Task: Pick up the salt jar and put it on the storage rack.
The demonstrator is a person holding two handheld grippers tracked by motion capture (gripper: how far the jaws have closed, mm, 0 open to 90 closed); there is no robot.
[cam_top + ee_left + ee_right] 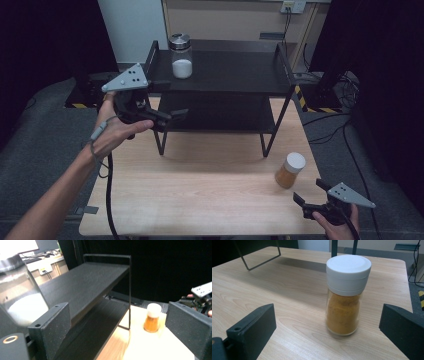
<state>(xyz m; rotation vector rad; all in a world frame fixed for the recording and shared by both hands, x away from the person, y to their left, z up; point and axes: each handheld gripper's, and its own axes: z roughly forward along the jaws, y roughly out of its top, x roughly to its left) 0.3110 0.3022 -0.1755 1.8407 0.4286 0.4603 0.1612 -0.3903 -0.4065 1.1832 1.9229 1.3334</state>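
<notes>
Orange-powder jar (pixel 344 295), white-powder jar (pixel 181 55) on shelf (pixel 235 70)

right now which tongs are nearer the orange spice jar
Right. The right tongs sit open just before the orange spice jar; the left tongs are across the table by the black shelf.

A pale wooden desk (pixel 200 195) stands on grey carpet (pixel 45 130). At twelve o'clock, a beige wall (pixel 225 20) carries a power socket (pixel 293 6) with cables (pixel 287 22) hanging. Black curtains (pixel 45 35) close nine and three o'clock.
</notes>
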